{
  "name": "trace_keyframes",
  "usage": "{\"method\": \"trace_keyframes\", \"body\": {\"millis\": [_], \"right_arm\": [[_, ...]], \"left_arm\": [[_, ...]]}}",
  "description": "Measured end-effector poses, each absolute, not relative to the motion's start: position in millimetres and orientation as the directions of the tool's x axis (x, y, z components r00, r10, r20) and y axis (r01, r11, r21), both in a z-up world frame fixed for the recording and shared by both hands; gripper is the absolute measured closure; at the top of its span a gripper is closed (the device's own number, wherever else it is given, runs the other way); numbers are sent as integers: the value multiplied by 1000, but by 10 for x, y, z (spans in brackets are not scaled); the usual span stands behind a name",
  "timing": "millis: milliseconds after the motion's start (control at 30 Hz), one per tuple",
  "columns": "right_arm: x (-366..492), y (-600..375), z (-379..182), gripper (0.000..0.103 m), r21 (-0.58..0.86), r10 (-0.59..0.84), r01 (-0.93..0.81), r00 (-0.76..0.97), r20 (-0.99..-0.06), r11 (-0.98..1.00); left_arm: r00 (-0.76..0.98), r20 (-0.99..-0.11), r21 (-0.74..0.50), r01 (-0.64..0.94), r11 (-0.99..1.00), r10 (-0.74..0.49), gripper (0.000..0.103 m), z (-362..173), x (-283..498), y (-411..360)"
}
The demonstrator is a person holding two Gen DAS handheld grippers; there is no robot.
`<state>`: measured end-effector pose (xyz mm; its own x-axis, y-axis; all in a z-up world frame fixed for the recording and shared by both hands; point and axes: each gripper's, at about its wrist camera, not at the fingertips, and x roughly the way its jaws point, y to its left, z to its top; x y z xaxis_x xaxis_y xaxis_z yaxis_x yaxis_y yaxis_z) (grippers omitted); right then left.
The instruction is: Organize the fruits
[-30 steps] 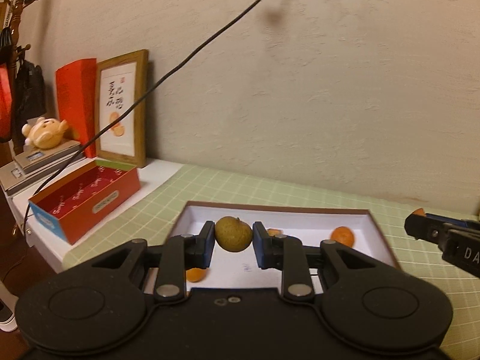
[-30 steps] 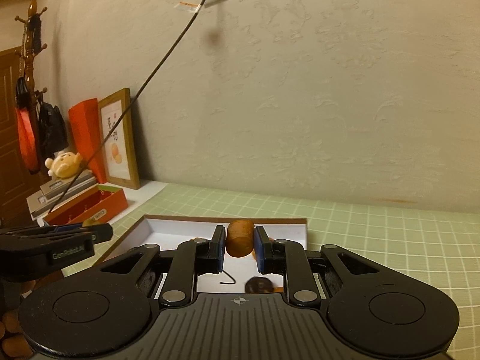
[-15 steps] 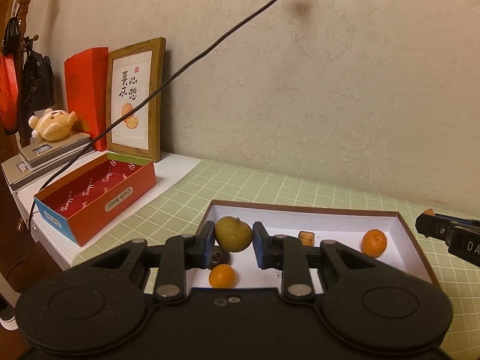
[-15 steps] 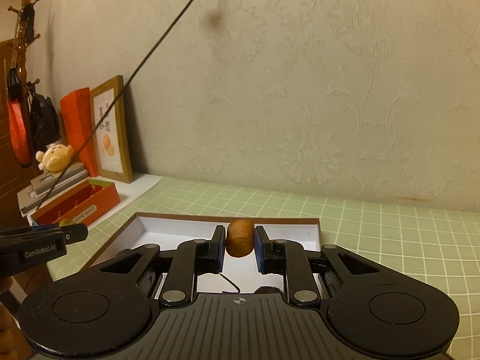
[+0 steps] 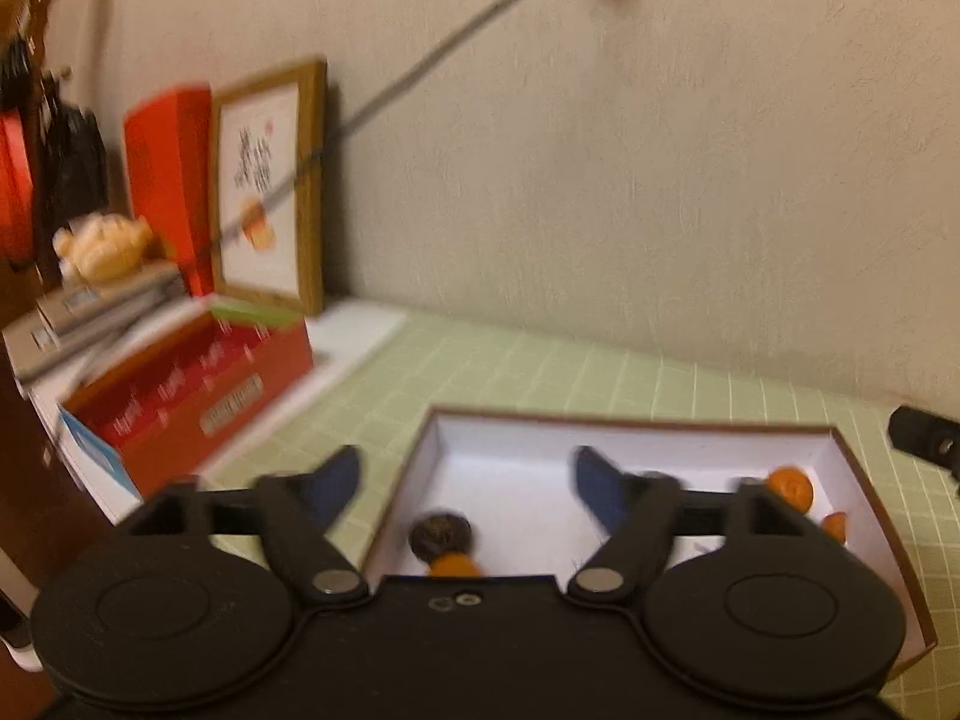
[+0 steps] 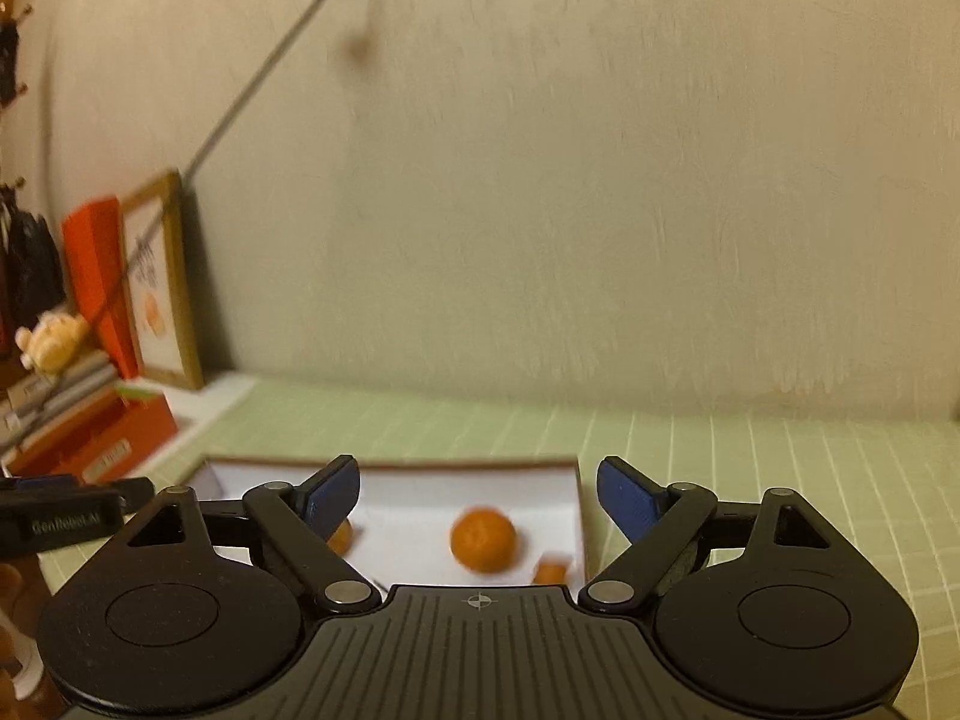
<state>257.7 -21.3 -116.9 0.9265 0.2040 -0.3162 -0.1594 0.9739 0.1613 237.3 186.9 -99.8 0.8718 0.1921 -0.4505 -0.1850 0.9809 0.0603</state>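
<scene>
Both tongs, left (image 5: 465, 483) and right (image 6: 478, 495), have just been opening and are standing wide, gripping nothing, above the white box (image 5: 510, 480) holding oranges (image 6: 483, 540).

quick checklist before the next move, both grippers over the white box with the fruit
1. Left gripper empty: ok, jaws have just been opening, nothing between them.
2. Right gripper empty: ok, jaws have just been opening, nothing between them.
3. White box under both grippers: ok.
4. Orange fruit lying in the box: ok.
5. Dark fruit in the box's near left corner: ok.
6. Released green fruit landed in the box: cannot tell, not in view.
</scene>
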Motion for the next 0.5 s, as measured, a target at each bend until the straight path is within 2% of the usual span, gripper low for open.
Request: {"method": "trace_keyframes", "body": {"millis": [67, 100, 133, 333, 500], "right_arm": [[2513, -229, -1111, 12, 168, 217, -174, 935, -282, 970], [2493, -227, -1096, 5, 166, 220, -179, 935, -277, 970], [2467, -232, -1085, 3, 170, 226, -185, 937, -266, 968], [2432, -251, -1036, 0, 181, 249, -205, 931, -269, 962], [2479, -311, -1091, 0, 218, 272, -207, 905, -328, 954]], "left_arm": [[882, -422, 68, -199, 978, 209, 10, -930, 2305, 1864], [883, -420, 61, -200, 978, 207, 10, -906, 2287, 1873], [882, -421, 60, -205, 977, 211, 10, -891, 2281, 1880], [879, -406, 104, -228, 968, 251, 6, -861, 2229, 1841], [874, -419, 118, -215, 969, 245, 6, -875, 2236, 1776]]}}
